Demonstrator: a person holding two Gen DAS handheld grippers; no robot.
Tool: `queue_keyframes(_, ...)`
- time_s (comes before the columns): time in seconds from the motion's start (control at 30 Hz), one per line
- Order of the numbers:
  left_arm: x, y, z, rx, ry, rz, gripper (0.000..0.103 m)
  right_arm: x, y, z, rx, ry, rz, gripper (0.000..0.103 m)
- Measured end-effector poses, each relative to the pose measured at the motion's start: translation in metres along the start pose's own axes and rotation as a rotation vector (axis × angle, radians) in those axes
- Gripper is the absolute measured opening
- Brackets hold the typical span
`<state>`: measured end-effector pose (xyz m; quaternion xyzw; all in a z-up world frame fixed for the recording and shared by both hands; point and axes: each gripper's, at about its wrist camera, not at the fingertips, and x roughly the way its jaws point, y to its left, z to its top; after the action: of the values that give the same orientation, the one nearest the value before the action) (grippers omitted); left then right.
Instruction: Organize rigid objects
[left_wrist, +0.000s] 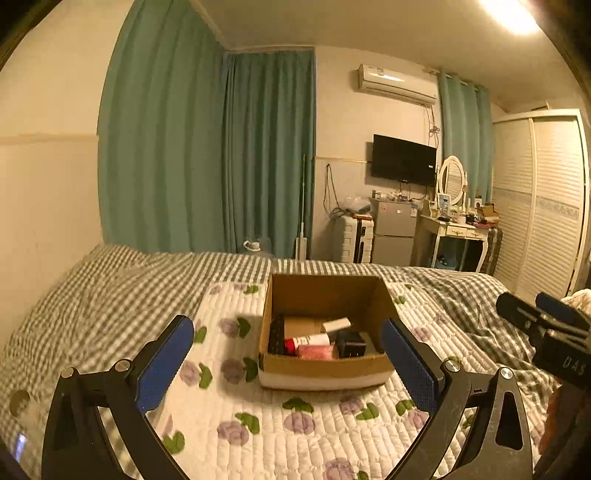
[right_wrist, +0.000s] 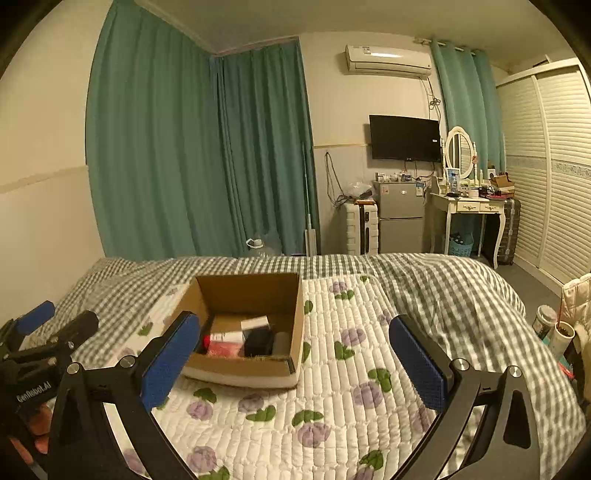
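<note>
The cardboard box (left_wrist: 325, 332) sits on the floral quilt (left_wrist: 295, 424) of the bed, in the frame centre, holding a pink pack (left_wrist: 317, 351) and black charger (left_wrist: 351, 344). Left gripper (left_wrist: 291, 363) and right gripper (right_wrist: 295, 363) have their fingers spread apart, grasping nothing.

The left gripper (left_wrist: 288, 358) has a black, matte frame with curved arms, triangular cut-outs and silver round screws at the joints; its fingers (left_wrist: 166, 363) carry blue textured pads. The right gripper (right_wrist: 295, 360) is built the same, with blue pads (right_wrist: 417, 365). White lettering "GenRobot.AI" marks the left gripper's body
</note>
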<state>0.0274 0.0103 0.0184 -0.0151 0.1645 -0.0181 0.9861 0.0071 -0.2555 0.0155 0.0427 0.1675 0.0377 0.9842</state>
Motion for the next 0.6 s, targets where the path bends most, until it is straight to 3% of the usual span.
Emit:
queue_keyframes(0.23,-0.003,-0.005,-0.011,0.033,-0.027,-0.003,0.103,0.01,0.002,-0.021,-0.035,0.01,-0.004,0.103)
queue_keyframes(0.6,0.004,-0.006,-0.02,0.029,0.028,-0.013,0.103,0.02,0.006,-0.03,-0.055,0.046,0.001,0.103)
